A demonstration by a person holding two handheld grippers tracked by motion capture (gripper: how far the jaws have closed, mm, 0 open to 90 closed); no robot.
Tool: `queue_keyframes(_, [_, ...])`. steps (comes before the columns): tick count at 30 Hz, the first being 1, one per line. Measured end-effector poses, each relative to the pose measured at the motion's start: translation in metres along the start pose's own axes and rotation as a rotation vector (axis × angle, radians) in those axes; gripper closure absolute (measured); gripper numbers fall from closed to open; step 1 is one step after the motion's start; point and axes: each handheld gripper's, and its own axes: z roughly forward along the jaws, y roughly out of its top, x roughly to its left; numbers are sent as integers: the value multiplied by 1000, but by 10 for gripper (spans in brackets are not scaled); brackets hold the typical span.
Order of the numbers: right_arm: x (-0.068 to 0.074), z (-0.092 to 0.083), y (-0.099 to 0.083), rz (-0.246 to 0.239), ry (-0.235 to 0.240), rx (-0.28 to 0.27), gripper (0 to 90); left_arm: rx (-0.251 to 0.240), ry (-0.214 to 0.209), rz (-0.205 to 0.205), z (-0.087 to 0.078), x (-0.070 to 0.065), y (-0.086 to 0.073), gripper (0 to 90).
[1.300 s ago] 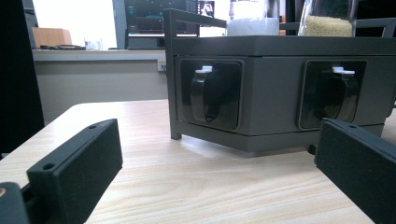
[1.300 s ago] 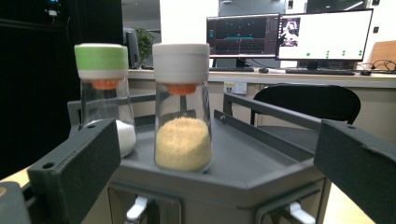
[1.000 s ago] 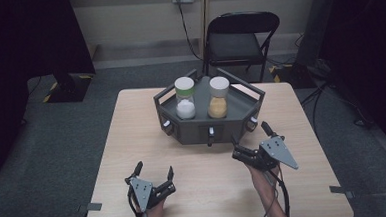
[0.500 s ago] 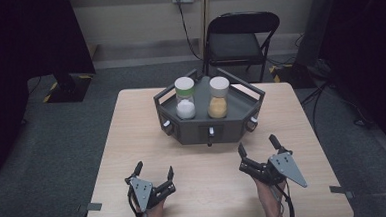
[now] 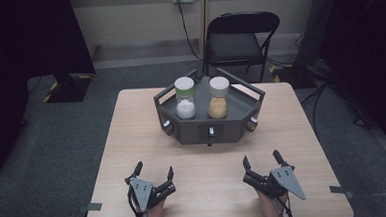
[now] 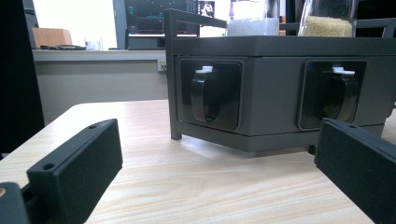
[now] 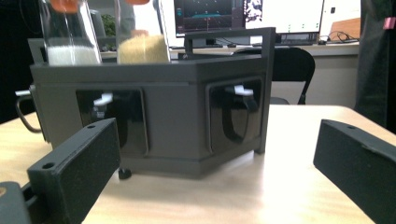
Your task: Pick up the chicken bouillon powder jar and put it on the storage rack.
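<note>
A pale wooden table (image 5: 132,141) carries a dark hexagonal rack (image 5: 197,131) near its far edge.

So we've got three cams here. The high view sits above our side of the table (image 5: 132,141) and looks forward and down, far enough back to catch the whole top plus the chair (image 5: 241,41) and wall behind. The left gripper view rides low, just over the wood, facing the rack (image 6: 280,88) from its front-left, pretty near. The right gripper view does the same from the front-right, also near. All three share that rack with the two jars (image 5: 185,98) on top; both low cams see its front panel from opposite angles
</note>
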Motion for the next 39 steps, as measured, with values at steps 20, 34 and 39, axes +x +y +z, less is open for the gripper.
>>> queue_keyframes(20, [1, -6, -26, -7, -34, -8, 0, 0, 0, 0, 0, 0, 0, 3])
queue_keyframes(34, [5, -7, -30, -25, -42, -20, 0, -1, 0, 0, 0, 0, 0, 3])
queue_keyframes(39, [9, -8, -33, -43, -63, -37, 0, -1, 0, 0, 0, 0, 0, 3])
